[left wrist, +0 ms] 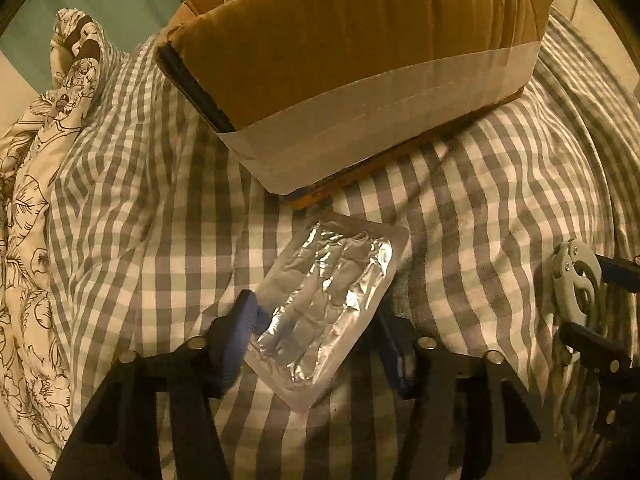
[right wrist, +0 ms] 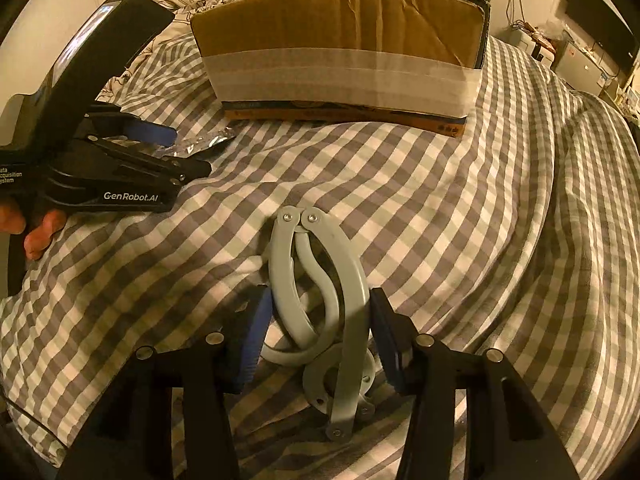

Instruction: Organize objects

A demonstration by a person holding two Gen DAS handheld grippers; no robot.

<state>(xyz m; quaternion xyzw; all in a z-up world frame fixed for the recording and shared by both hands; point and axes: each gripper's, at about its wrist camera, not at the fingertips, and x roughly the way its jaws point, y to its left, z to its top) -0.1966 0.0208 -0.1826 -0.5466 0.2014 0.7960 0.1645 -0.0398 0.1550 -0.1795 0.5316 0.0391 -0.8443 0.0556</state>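
Note:
A silver foil packet (left wrist: 326, 308) sits between the fingers of my left gripper (left wrist: 320, 320), just above the checked bedcover (left wrist: 140, 200); the jaws are closed on its sides. A pale grey folding hanger (right wrist: 320, 300) sits between the fingers of my right gripper (right wrist: 318, 328), which are shut on it. The hanger also shows at the right of the left wrist view (left wrist: 576, 276). A taped cardboard box (left wrist: 360, 60) stands on the bed just beyond both grippers and also shows in the right wrist view (right wrist: 344, 48). The left gripper appears at the left of the right wrist view (right wrist: 188, 152).
A floral pillow or quilt (left wrist: 36, 200) lies left of the box. The bed drops away on the right (right wrist: 580, 200). Shelves with electronics (right wrist: 580, 52) stand at the far right of the room.

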